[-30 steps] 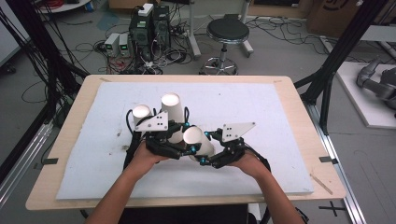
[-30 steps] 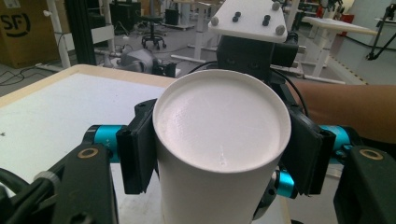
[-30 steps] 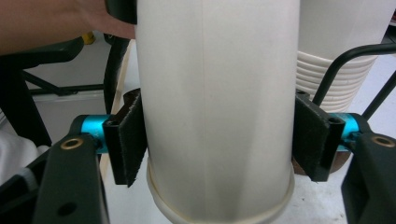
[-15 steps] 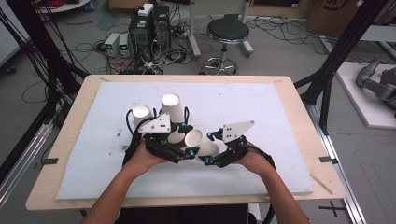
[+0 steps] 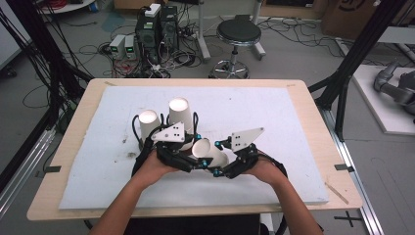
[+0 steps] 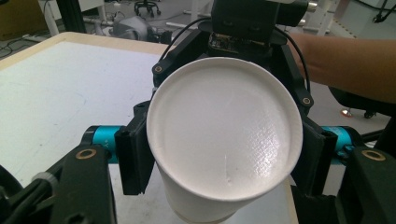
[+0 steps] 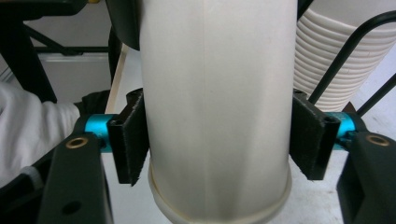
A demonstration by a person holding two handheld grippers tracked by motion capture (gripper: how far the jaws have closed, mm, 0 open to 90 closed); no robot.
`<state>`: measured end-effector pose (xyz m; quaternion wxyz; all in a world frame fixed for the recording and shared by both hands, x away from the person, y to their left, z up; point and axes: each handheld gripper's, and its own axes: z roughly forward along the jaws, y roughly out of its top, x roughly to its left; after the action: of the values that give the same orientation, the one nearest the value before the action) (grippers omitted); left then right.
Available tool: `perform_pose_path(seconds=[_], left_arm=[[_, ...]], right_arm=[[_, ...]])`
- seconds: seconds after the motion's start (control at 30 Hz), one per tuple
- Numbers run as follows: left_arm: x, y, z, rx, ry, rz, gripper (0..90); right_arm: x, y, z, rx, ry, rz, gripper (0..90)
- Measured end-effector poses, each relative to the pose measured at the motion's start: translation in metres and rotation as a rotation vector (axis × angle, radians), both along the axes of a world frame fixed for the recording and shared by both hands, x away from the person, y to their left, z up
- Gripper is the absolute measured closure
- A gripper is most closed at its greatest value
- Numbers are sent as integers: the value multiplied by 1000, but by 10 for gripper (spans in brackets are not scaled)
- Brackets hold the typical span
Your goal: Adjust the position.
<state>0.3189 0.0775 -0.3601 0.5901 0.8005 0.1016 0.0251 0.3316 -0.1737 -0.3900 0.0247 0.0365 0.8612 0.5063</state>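
Note:
A white paper cup point(image 5: 208, 152) hangs tilted just above the white mat, held between both grippers. My left gripper point(image 5: 192, 160) is shut on its closed end. In the left gripper view the cup's round base point(image 6: 224, 126) faces the camera, and the pads point(image 6: 135, 154) press its sides. These jaws have just been closing on the cup. My right gripper point(image 5: 220, 166) grips the cup point(image 7: 217, 93) near its rolled rim, pads point(image 7: 133, 140) against the wall. Its jaws have just eased slightly wider with the cup still between them.
Two upside-down stacks of white cups point(image 5: 148, 122) point(image 5: 178, 112) stand just beyond my left hand; the ribbed stack point(image 7: 348, 56) shows close behind the held cup. The white mat point(image 5: 284, 122) covers the wooden table point(image 5: 313, 98). A stool point(image 5: 239, 34) and electronics point(image 5: 156, 24) sit on the floor beyond.

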Motion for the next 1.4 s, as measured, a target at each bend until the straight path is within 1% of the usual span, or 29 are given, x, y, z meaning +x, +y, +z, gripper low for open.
perform_pose_path(seconds=[0.03, 0.07, 0.1, 0.13, 0.17, 0.2, 0.23, 0.27, 0.33, 0.4, 0.43, 0.5, 0.6, 0.67, 0.73, 0.8, 0.83, 0.9, 0.93, 1.07, 1.17, 1.2, 1.23, 1.27, 1.4], left_arm=[[0, 1, 0, -10, 1, 0, 344], [1, 3, 1, -34, 4, 5, 346], [1, 5, 1, -58, 10, 12, 348], [1, 7, 2, -72, 7, 14, 348], [2, 9, 3, -89, 7, 19, 349], [2, 10, 3, -101, 6, 21, 350], [2, 12, 3, -122, 10, 25, 351], [2, 13, 4, -131, 9, 23, 351], [2, 14, 4, -152, 11, 26, 353], [2, 14, 4, -158, 13, 23, 353], [2, 14, 4, -152, 10, 21, 353], [2, 14, 3, -152, 11, 16, 354], [2, 13, 3, -145, 12, 11, 354], [1, 13, 2, -129, 14, 11, 352], [1, 12, 1, -96, 16, 23, 336], [1, 12, 0, -78, 29, 45, 244], [1, 12, 0, -72, 30, 52, 219], [0, 12, 0, -62, 26, 51, 213], [0, 11, 0, -61, 29, 50, 213], [1, 9, -1, -46, 29, 43, 218], [2, 8, -3, -35, 38, 24, 257], [2, 7, -3, -30, 33, 11, 275], [1, 7, -4, -24, 23, -8, 308], [0, 7, -3, -21, 9, -11, 344], [2, 9, -3, -38, 31, -16, 353]], right_arm=[[-1, 0, 0, 11, -9, -11, 241], [-2, 0, 0, 24, -22, -29, 194], [-2, 0, 0, 46, -16, -35, 193], [-2, -1, 1, 56, -9, -45, 193], [-2, -1, 1, 74, -7, -67, 192], [-3, -2, 0, 93, 11, -81, 192], [-3, -3, 0, 110, 20, -88, 192], [-3, -4, -2, 133, 36, -102, 193], [-2, -4, -4, 150, 54, -116, 188], [-1, -5, -5, 163, 52, -112, 189], [-1, -5, -5, 168, 51, -104, 199], [0, -5, -5, 167, 46, -70, 272], [0, -7, -4, 155, 33, -56, 310], [1, -8, -4, 145, 32, -44, 331], [1, -10, -4, 127, 18, -42, 335], [1, -11, -3, 68, -6, -45, 335], [1, -11, -3, 37, -14, -46, 335], [1, -12, -3, -8, -33, -46, 336], [1, -12, -3, -17, -27, -44, 335], [1, -11, -4, -17, -18, -33, 335], [0, -10, -3, -15, -10, -20, 335], [0, -10, -3, -17, -16, -16, 335], [0, -11, -2, -14, -12, -20, 335], [0, -11, -2, -3, -6, -21, 334], [0, -11, -2, 7, 10, -22, 305]])
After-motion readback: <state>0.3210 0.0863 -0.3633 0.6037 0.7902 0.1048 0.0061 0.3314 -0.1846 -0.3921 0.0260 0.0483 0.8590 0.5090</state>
